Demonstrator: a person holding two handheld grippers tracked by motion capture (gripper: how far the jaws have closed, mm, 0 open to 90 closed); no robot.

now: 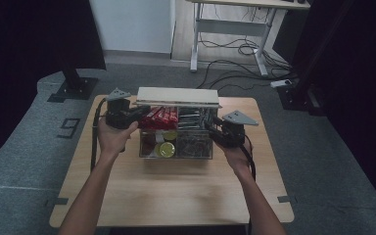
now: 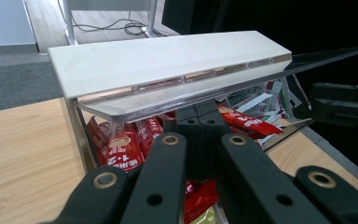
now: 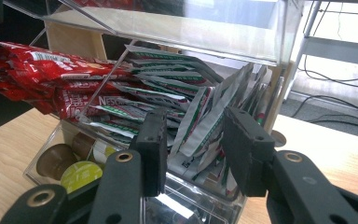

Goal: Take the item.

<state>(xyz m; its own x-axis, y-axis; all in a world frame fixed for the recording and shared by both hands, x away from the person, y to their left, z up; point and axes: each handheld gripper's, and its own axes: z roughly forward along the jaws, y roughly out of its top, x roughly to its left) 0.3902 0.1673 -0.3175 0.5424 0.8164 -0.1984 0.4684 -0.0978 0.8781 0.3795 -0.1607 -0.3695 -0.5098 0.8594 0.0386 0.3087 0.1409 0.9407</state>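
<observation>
Overhead view; two close claw views

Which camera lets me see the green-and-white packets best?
The right gripper view: the green-and-white packets stand close up, between the right gripper and its open jaws. The high view shows them small and dark. The left gripper view catches a few under the raised clear lid.
</observation>
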